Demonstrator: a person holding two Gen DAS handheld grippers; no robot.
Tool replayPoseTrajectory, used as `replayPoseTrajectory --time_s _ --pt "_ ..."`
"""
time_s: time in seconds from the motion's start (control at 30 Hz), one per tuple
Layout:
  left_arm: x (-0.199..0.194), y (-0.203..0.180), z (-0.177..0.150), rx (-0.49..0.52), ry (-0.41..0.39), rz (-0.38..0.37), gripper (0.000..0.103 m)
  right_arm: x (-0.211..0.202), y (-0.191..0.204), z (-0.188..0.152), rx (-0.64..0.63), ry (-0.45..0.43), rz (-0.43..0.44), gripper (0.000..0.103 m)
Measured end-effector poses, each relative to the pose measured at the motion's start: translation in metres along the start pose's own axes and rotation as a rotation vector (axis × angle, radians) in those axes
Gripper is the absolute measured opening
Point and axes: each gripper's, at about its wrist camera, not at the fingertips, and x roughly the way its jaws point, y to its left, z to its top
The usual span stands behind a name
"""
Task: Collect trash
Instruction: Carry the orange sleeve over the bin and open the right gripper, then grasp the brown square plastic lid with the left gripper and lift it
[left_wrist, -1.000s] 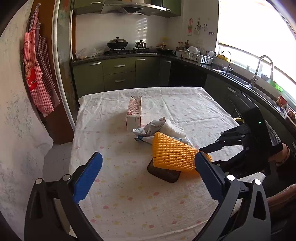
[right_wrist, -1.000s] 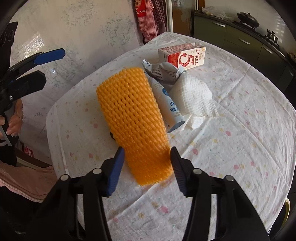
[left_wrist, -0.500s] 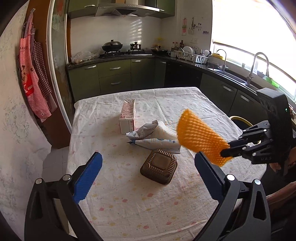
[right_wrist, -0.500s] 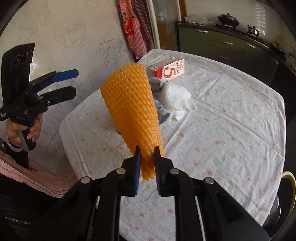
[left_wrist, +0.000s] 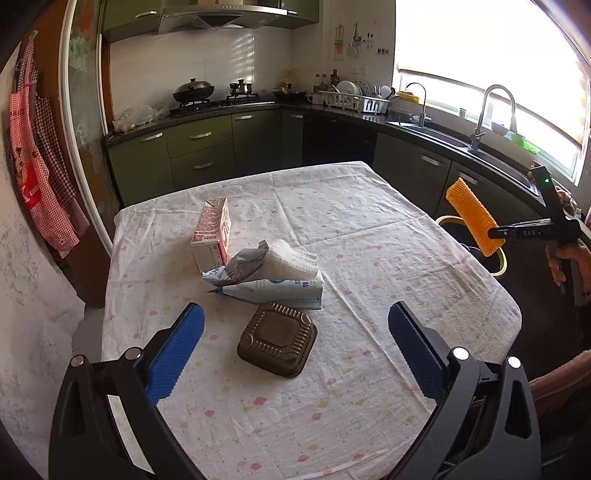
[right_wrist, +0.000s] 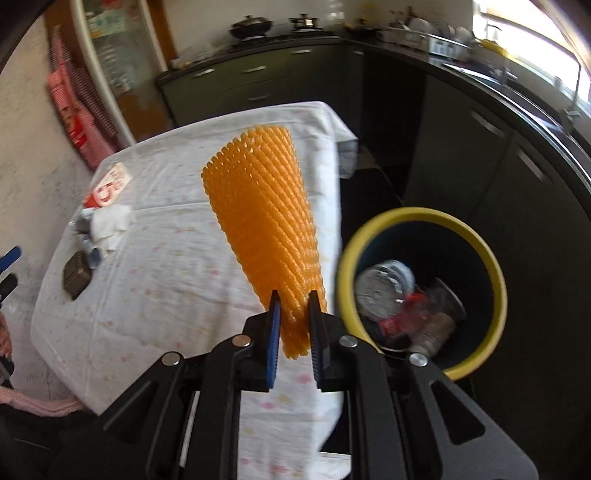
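Observation:
My right gripper (right_wrist: 293, 306) is shut on the narrow end of an orange foam net sleeve (right_wrist: 264, 218), held in the air past the table's right edge; the sleeve (left_wrist: 471, 218) hangs just above the yellow-rimmed bin (left_wrist: 500, 262). The bin (right_wrist: 491, 266) stands on the floor to the right of the sleeve, with cups and wrappers inside. My left gripper (left_wrist: 295, 343) is open over the near table, just short of a brown ridged plastic tray (left_wrist: 277, 341). Behind the tray lie a grey-white pouch (left_wrist: 273, 288), a white foam net (left_wrist: 291, 258) and a red-white milk carton (left_wrist: 212, 232).
The table (left_wrist: 369, 240) has a white spotted cloth. Dark green kitchen cabinets (left_wrist: 199, 147) run along the back and the right, with a sink (left_wrist: 491, 107) under the window. Red checked aprons (left_wrist: 33, 177) hang at the left. A hand (left_wrist: 569, 258) holds the right gripper.
The right gripper closed on the orange sleeve, lifted it off the brown tray and swung it right, off the table toward the bin. The left gripper crept slightly forward.

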Motion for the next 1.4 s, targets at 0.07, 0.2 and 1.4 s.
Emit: replayPoseTrajectory --time_s 0.07,0.2,1.4 --pt "0.003 -0.003 0.001 0.007 0.004 -0.003 0.098 0.009 -0.03 -0.002 0.054 0.019 -0.065 0.014" --pt "0.008 -0.008 0.003 0.02 0.013 -0.011 0.098 0.033 -0.076 -0.003 0.145 0.079 -0.144 0.014" --pt "0.103 0.02 -0.01 0.157 0.213 -0.126 0.098 0.014 -0.009 -0.005 0.084 -0.012 -0.076 0.057"
